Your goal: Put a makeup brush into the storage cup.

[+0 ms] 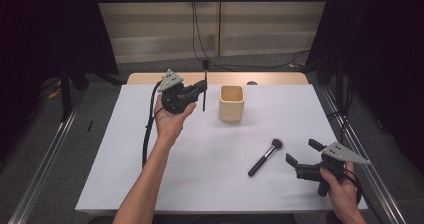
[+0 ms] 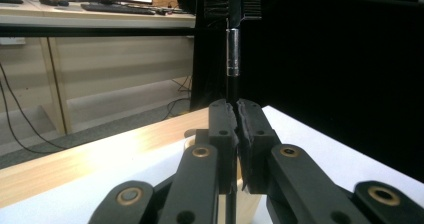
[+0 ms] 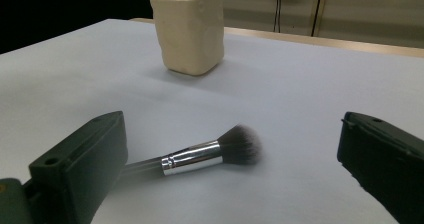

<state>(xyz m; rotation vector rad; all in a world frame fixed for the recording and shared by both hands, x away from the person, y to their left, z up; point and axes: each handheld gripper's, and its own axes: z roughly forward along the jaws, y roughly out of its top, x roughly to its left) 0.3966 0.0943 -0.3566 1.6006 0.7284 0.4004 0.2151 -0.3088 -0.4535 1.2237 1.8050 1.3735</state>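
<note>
The left forearm reaches far up the table, wrist bent back, and the left hand [image 1: 170,121] holds the left gripper [image 1: 202,87] raised, turned toward the right, just left of the cup [image 1: 232,103]. Its jaws are pressed together on a thin black stick-like tool [image 1: 204,91] with a dark metal collar, which stands upright between the ribbed black pads and pokes out above and below them. The right hand [image 1: 342,186] rests low at the near right corner, and the right gripper [image 1: 300,152] points left with its jaws spread wide and nothing between them. A makeup brush [image 1: 265,157] lies flat on the table just left of those jaws, well apart from the cup: glossy black handle, bright silver ferrule, soft rounded head of dark bristles with paler tips pointing far and right. The cup is a matte cream vessel, squarish with rounded corners and slightly dented walls, standing upright toward the far middle. The table [image 1: 210,184] is covered in smooth white sheet, with a pale wooden strip along its far edge.
</note>
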